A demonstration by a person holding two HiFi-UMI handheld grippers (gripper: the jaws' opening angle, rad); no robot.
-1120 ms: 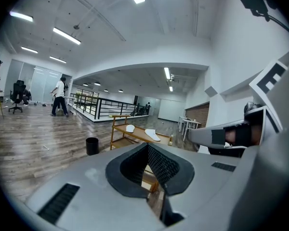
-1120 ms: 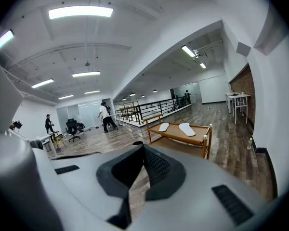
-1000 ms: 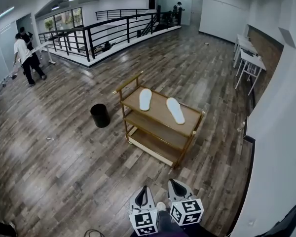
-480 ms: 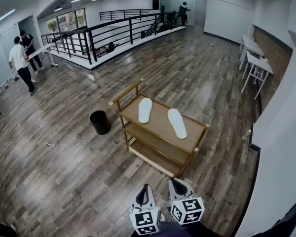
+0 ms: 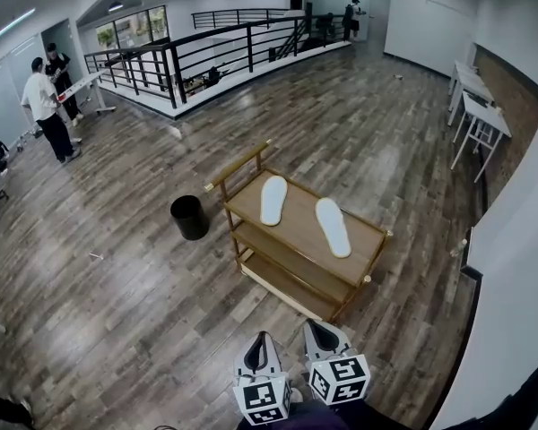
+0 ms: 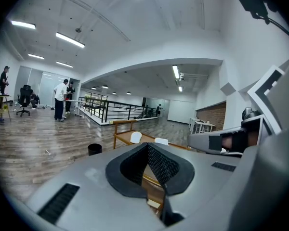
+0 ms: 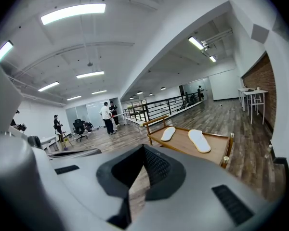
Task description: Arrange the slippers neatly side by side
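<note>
Two white slippers lie soles-up on the top shelf of a wooden cart (image 5: 369, 236). The left slipper (image 5: 273, 200) (image 7: 168, 133) (image 6: 134, 137) and the right slipper (image 5: 333, 227) (image 7: 199, 140) (image 6: 161, 141) are apart and angled away from each other. My left gripper (image 5: 257, 354) (image 6: 150, 170) and right gripper (image 5: 323, 338) (image 7: 140, 173) are held side by side at the bottom of the head view, well short of the cart. Both are shut with nothing between the jaws.
A black bin (image 5: 189, 218) stands on the wood floor left of the cart. A black railing (image 5: 206, 52) runs along the back. Two people (image 5: 45, 101) stand at the far left, white tables (image 5: 480, 115) along the right wall, which is close on my right.
The cart and slippers have drawn nearer and shifted slightly right and down in the head view. Both grippers keep the same place in the frame, still shut.
</note>
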